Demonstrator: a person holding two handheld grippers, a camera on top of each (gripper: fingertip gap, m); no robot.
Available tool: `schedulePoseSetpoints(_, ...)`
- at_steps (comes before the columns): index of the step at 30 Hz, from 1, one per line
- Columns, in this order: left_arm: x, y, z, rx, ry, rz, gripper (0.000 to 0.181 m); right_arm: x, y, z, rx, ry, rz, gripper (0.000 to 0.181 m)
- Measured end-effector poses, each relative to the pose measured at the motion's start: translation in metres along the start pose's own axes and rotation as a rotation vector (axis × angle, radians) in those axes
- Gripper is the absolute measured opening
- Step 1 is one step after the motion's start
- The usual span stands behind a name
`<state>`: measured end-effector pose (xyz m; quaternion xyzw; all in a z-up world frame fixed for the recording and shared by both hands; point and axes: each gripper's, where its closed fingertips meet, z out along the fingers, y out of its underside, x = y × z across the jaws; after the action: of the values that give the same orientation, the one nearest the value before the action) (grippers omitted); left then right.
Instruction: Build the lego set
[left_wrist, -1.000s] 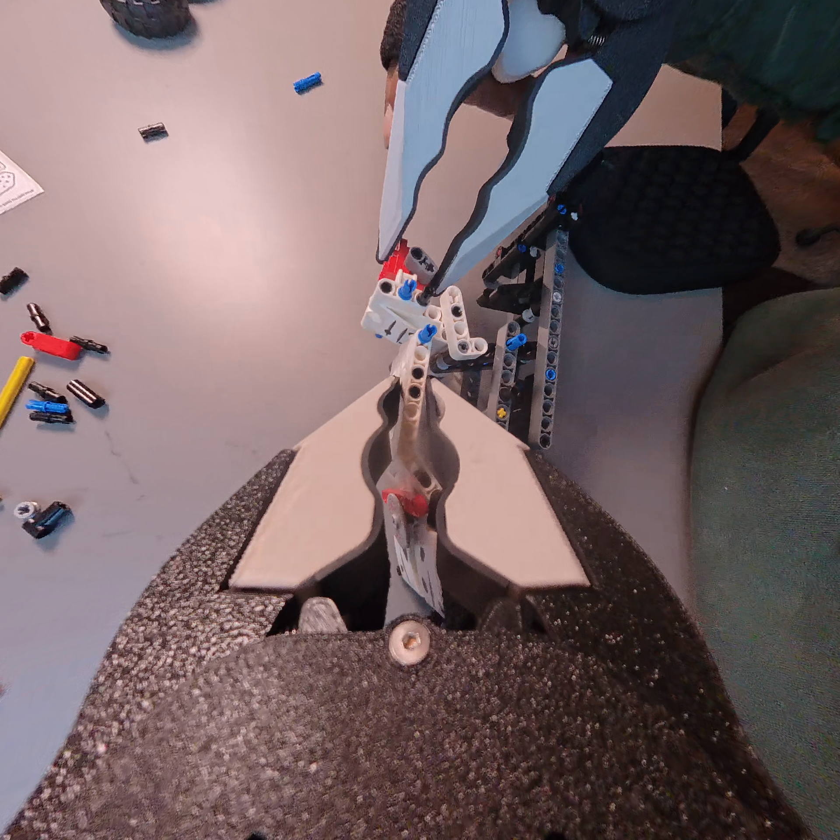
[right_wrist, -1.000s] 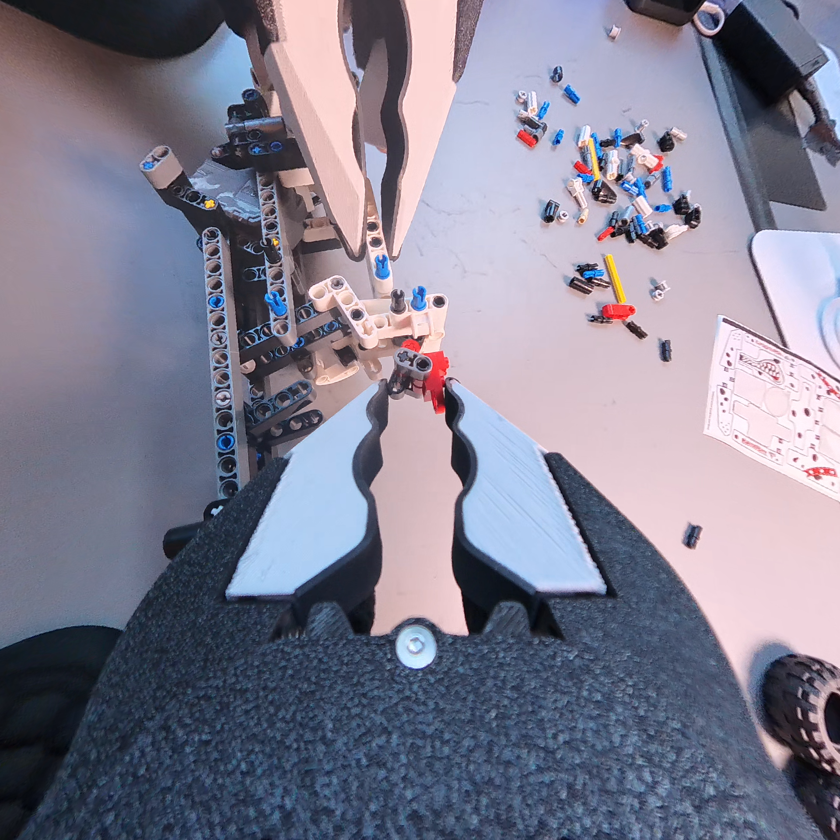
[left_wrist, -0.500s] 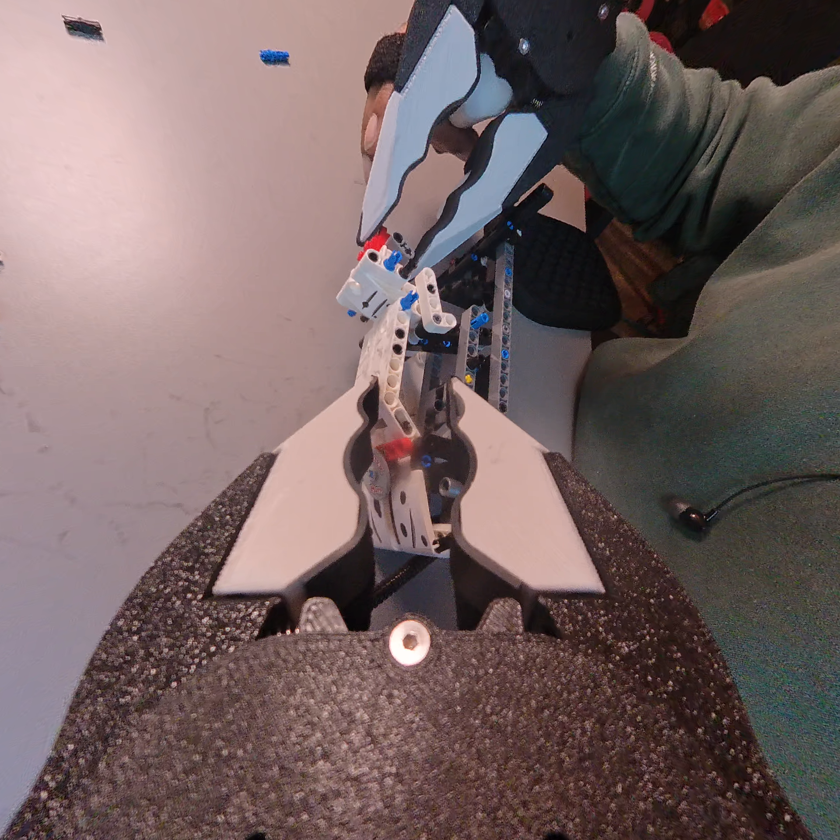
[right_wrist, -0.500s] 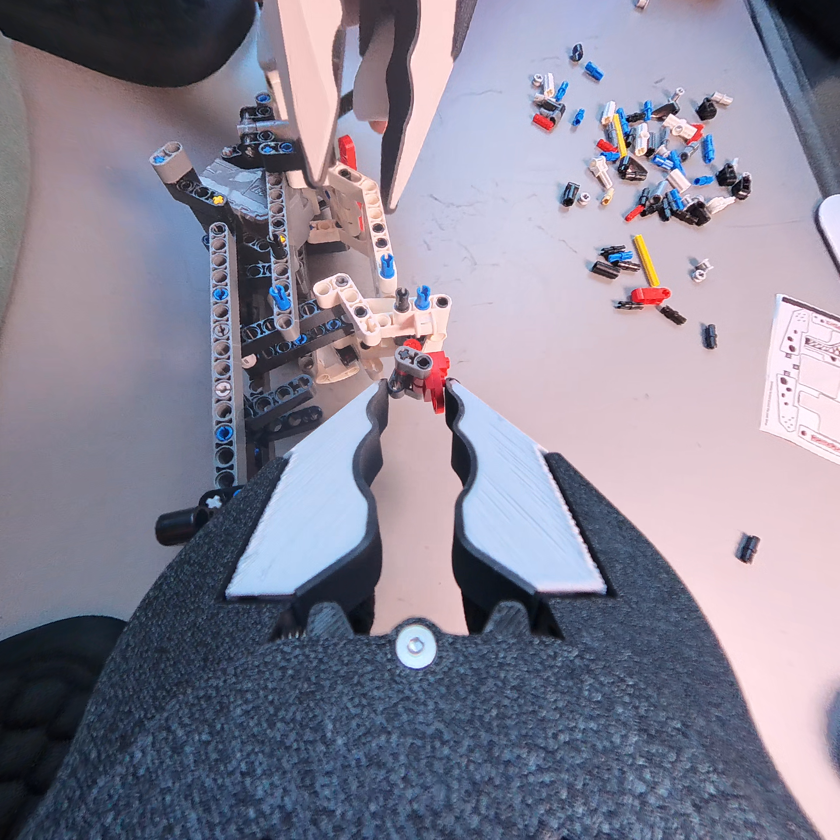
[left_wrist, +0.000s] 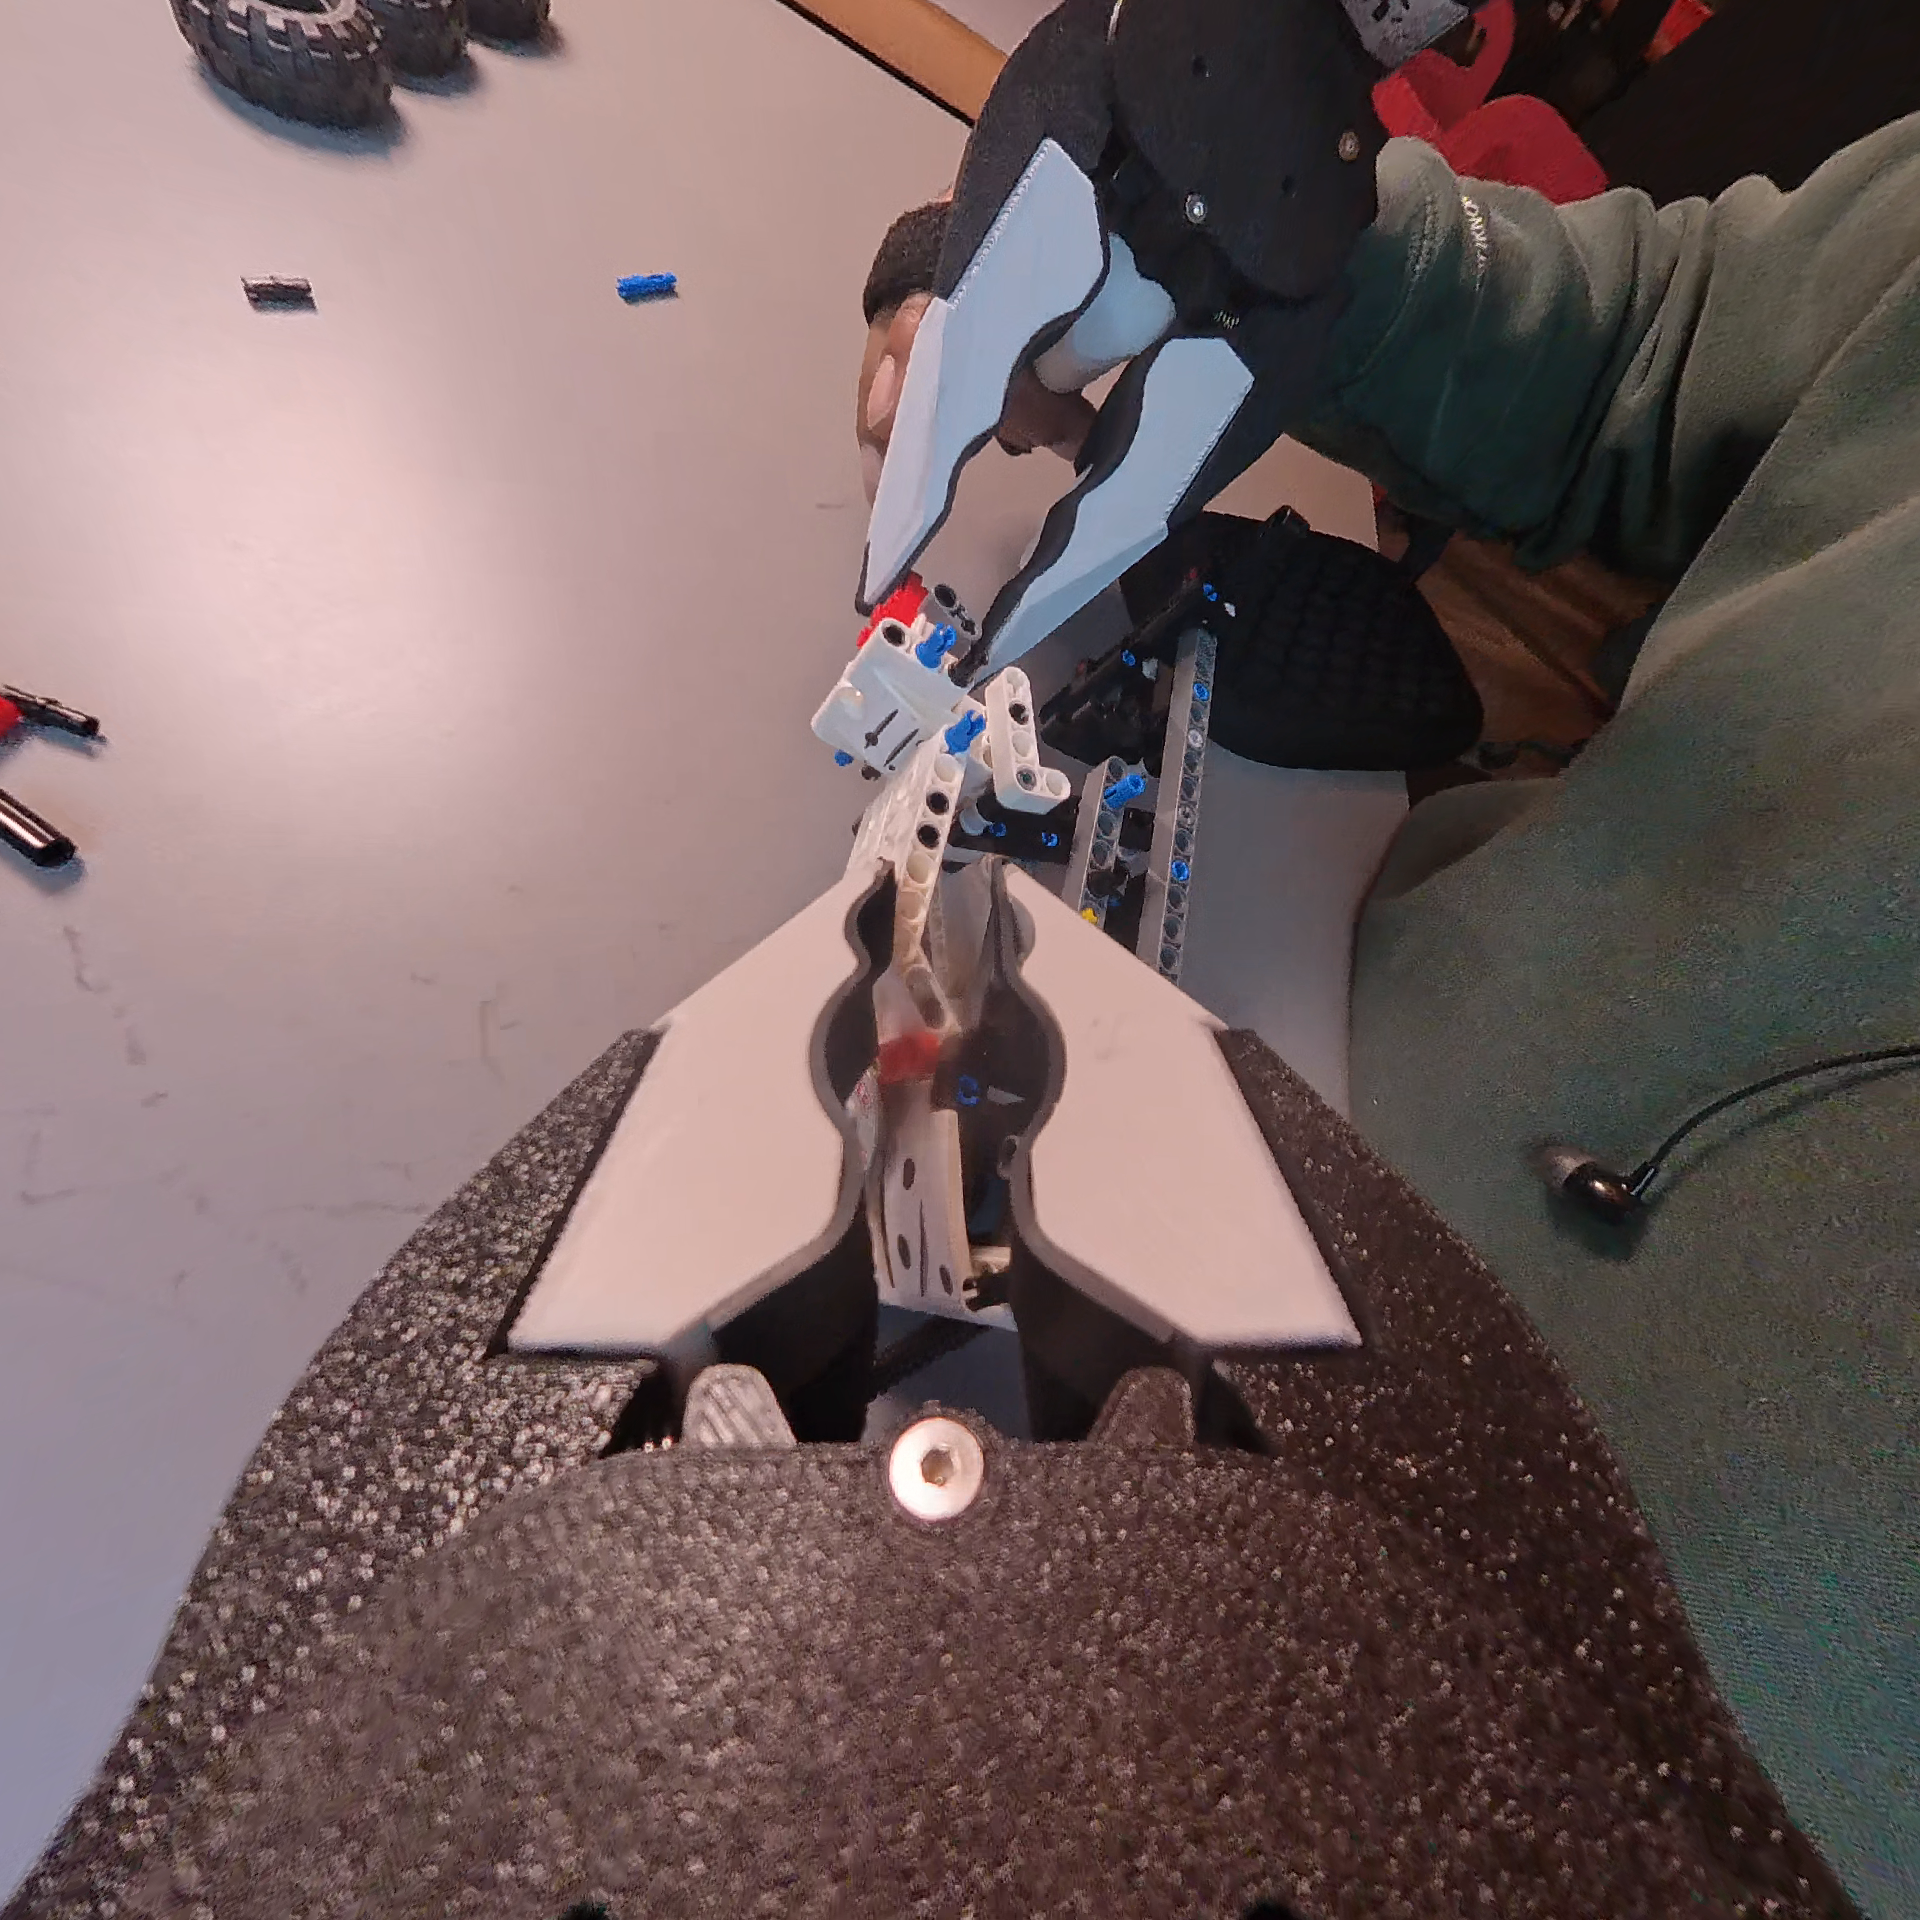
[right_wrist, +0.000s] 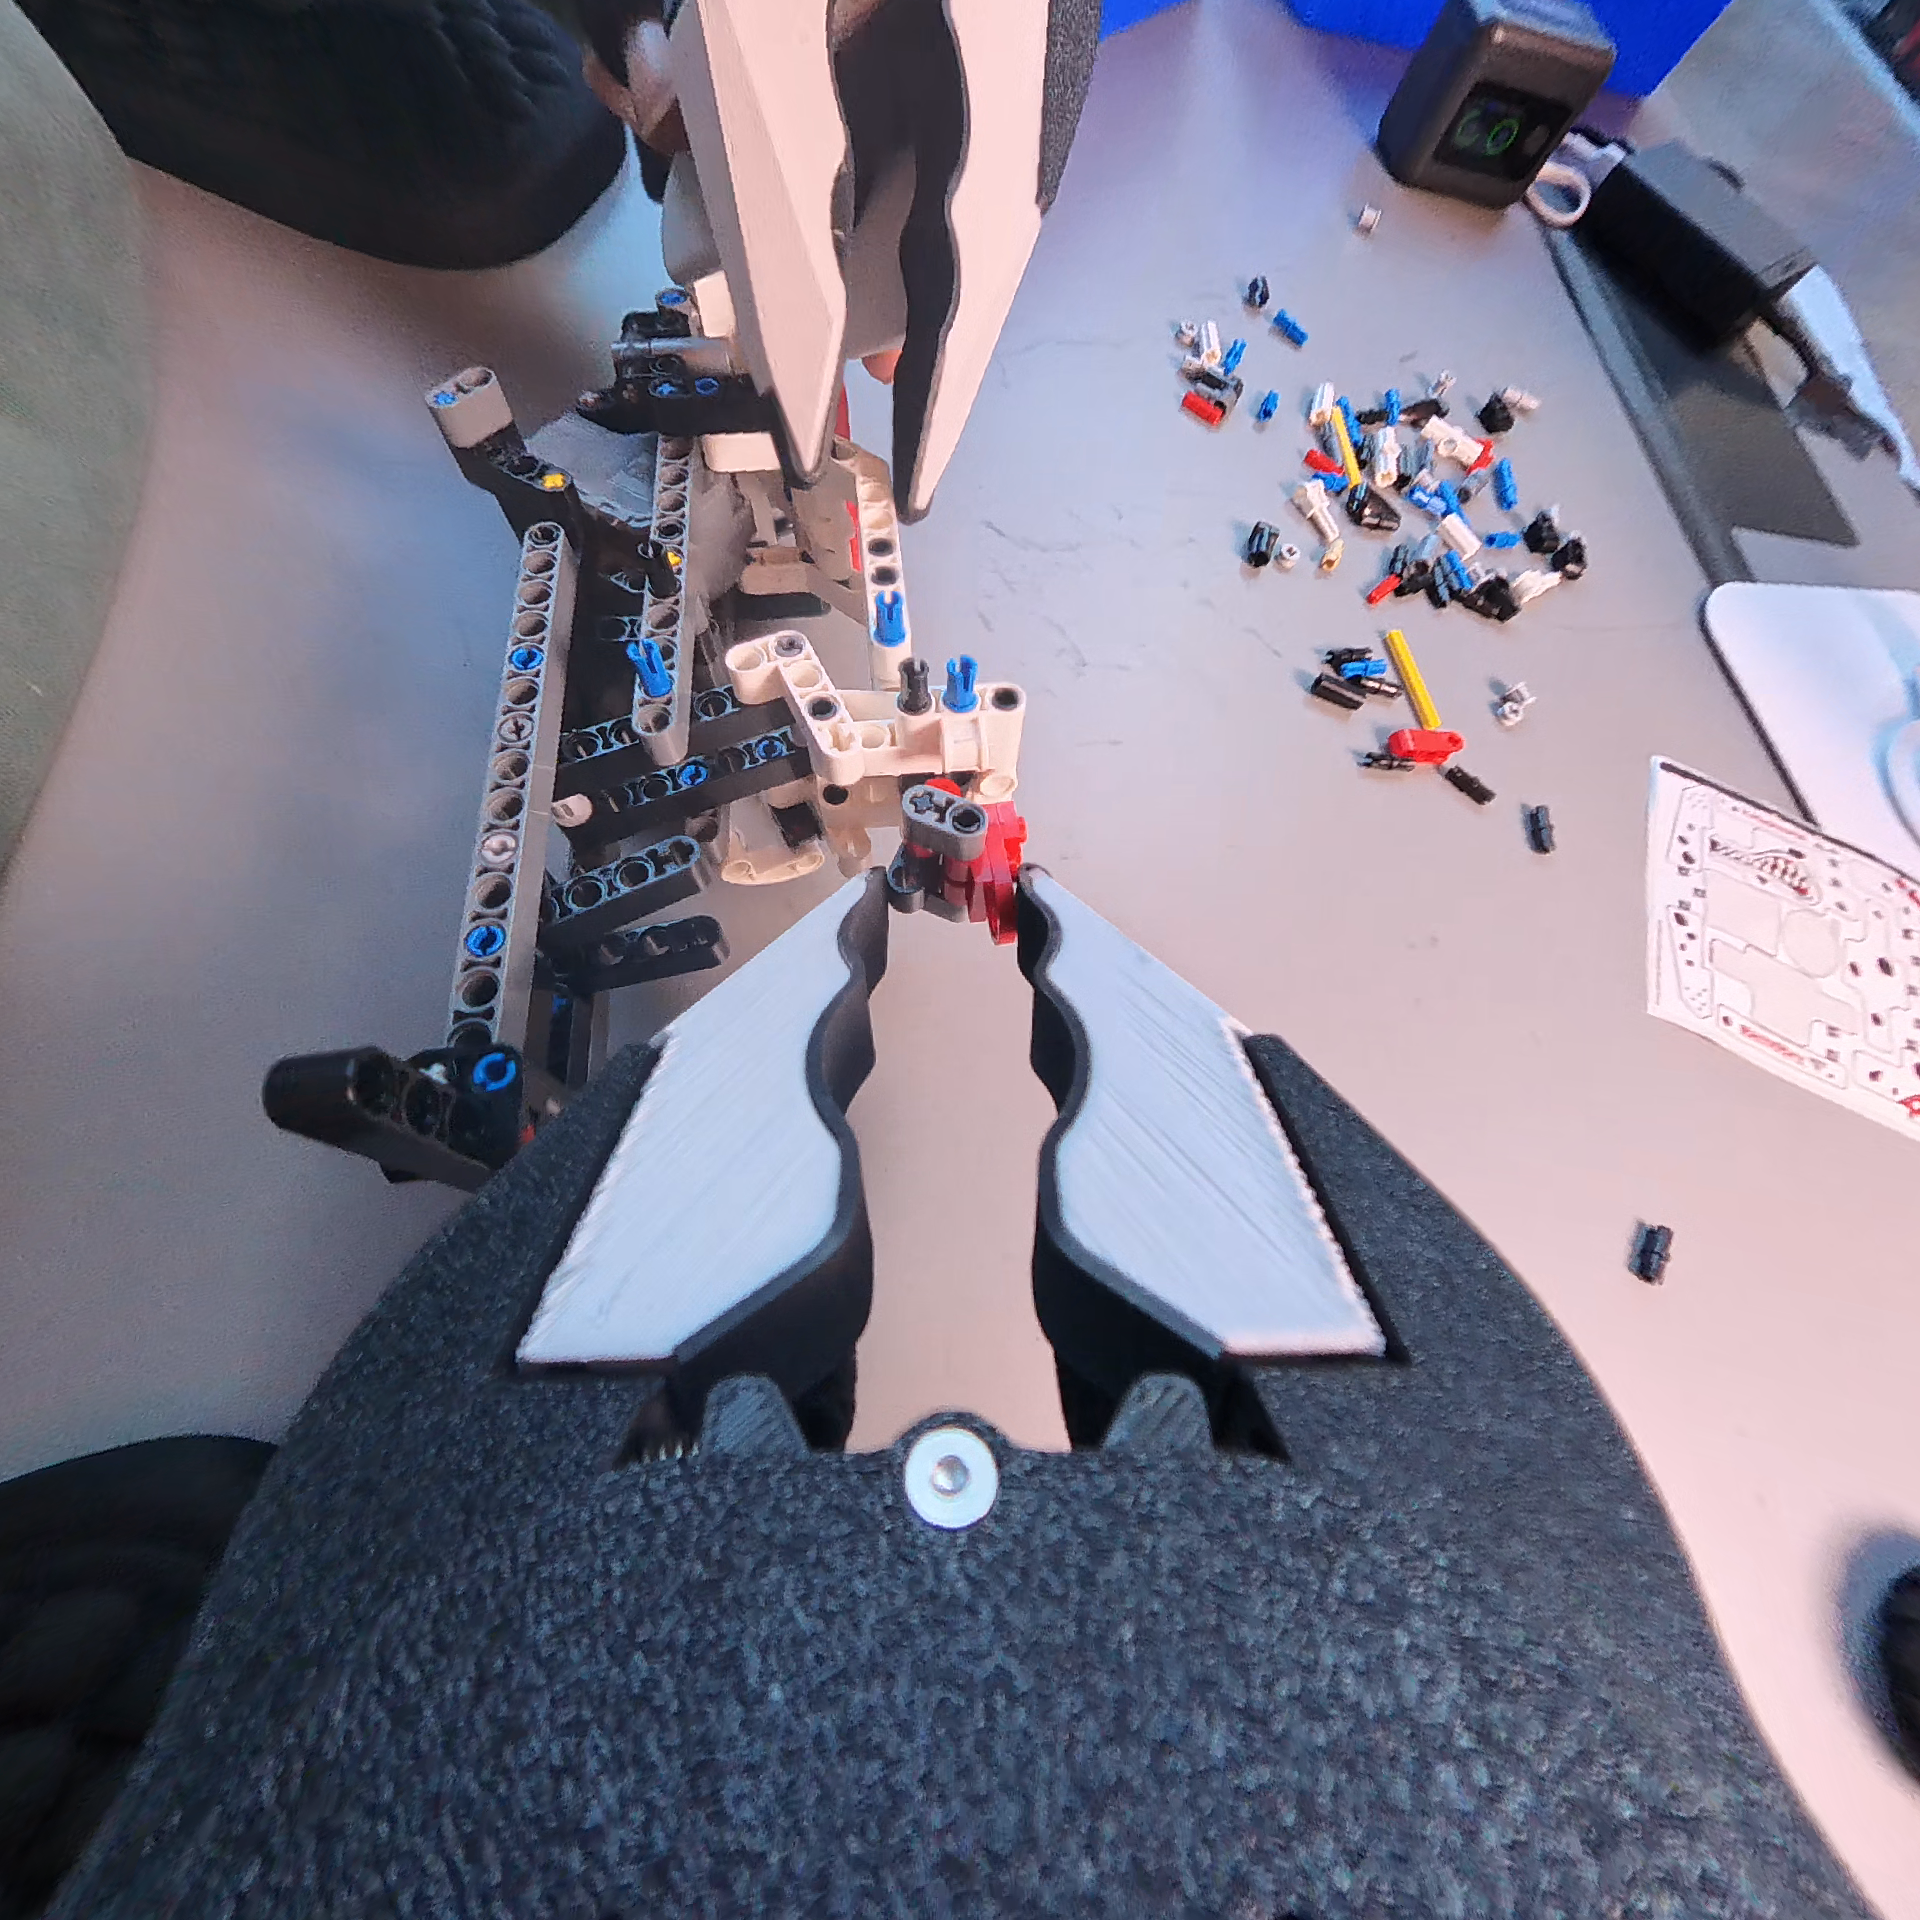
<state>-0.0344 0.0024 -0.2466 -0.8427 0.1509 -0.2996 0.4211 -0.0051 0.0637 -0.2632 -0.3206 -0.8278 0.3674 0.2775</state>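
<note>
Grey table (right_wrist: 1195, 1039) carried the half-built lego model (right_wrist: 623, 748) at left. Left hand-held gripper (left_wrist: 940, 894) was clamped on the model's white beam end; right hand-held gripper (right_wrist: 951, 883) pinched the red-and-grey connector (right_wrist: 961, 842) on its near right corner. Loose parts pile (right_wrist: 1403, 499) lay far right, sticker sheet (right_wrist: 1787, 935) right.

Left wrist view: close, looking forward along its fingers over the lego model (left_wrist: 935, 790) toward the person's green sleeve (left_wrist: 1538, 374). Right wrist view: close, from the opposite end, facing the far scattered pieces (right_wrist: 1403, 499). Both views share the model (right_wrist: 665, 707) and grey table (right_wrist: 1195, 935).
</note>
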Motion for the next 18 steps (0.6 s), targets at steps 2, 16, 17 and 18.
schedulePoseSetpoints(2,0.0015,-0.0007,-0.0001,0.005,-0.013,0.027,0.016,-0.0012,-0.0023,-0.0014,0.023,0.015,-0.016,0.024)
schedulePoseSetpoints(16,0.0083,0.0021,-0.0007,0.007,-0.001,0.034,0.019,-0.0033,0.0002,-0.0020,0.038,-0.004,0.037,0.026)
schedulePoseSetpoints(17,0.0093,0.0023,-0.0011,0.013,0.016,0.018,0.020,-0.0009,0.0006,-0.0033,0.029,-0.005,0.047,0.026)
schedulePoseSetpoints(18,0.0097,0.0032,-0.0013,0.015,0.032,-0.004,0.021,0.0021,-0.0003,-0.0062,0.023,-0.005,0.055,0.026)
